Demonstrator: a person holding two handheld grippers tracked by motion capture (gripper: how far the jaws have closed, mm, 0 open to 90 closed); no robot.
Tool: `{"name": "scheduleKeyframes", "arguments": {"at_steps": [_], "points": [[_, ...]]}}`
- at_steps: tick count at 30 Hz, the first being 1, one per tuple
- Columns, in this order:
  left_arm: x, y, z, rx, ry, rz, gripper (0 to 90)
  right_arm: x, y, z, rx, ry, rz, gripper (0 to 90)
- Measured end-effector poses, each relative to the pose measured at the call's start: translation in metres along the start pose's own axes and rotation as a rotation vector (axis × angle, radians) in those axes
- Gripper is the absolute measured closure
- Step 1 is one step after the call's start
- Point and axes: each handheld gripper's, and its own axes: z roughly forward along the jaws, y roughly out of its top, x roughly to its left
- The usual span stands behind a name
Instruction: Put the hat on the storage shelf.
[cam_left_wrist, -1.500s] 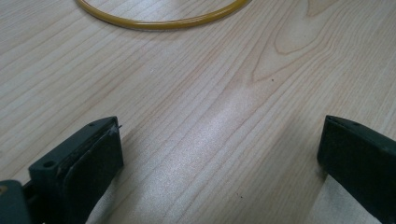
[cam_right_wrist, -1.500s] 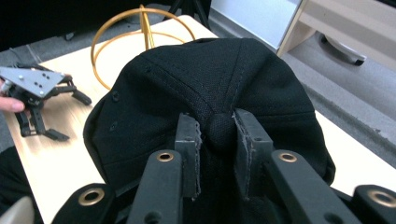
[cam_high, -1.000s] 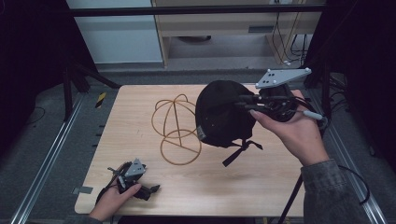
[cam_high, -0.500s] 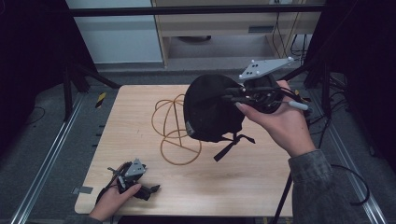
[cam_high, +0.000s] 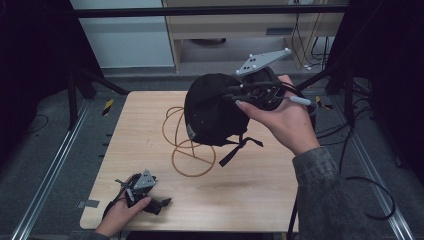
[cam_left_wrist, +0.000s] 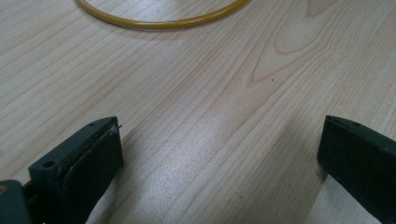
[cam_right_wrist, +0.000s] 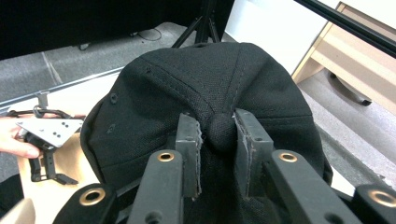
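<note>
As seen from the high view, the right gripper (cam_high: 235, 95) had carried the black fabric cap (cam_high: 212, 112) up and leftward off the light wooden table (cam_high: 260, 195), over the yellow wire stand (cam_high: 187, 150); a second earlier it sat farther right. The left gripper (cam_high: 150, 202) rested at the near left. From the left gripper view, its jaws stood wide on bare tabletop. From the right gripper view, the jaws pinched the cap's crown button (cam_right_wrist: 220, 133), suggesting placement on the stand was next.
</note>
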Motion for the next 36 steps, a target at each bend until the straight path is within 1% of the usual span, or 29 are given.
{"name": "scheduleKeyframes", "arguments": {"at_steps": [7, 13, 24, 30, 36], "points": [[0.000, 0.000, 0.000, 0.000, 0.001, 0.000, 0.0, -0.002, 0.005, 0.015, 0.015, 0.010, 0.004, 73.6], [0.000, 0.000, 0.000, 0.000, 0.001, 0.000, 0.0, -0.003, 0.010, 0.026, 0.027, 0.018, -0.003, 73.6], [0.000, 0.000, 0.000, 0.000, 0.001, 0.000, 0.0, 0.003, 0.020, 0.043, 0.018, 0.041, -0.008, 73.5], [0.000, 0.000, 0.000, 0.000, 0.001, -0.001, 0.0, 0.007, 0.025, 0.052, 0.025, 0.051, -0.017, 73.5], [0.000, 0.000, 0.000, 0.000, 0.001, 0.000, 0.0, 0.010, 0.027, 0.062, 0.033, 0.055, -0.025, 73.5]]}}
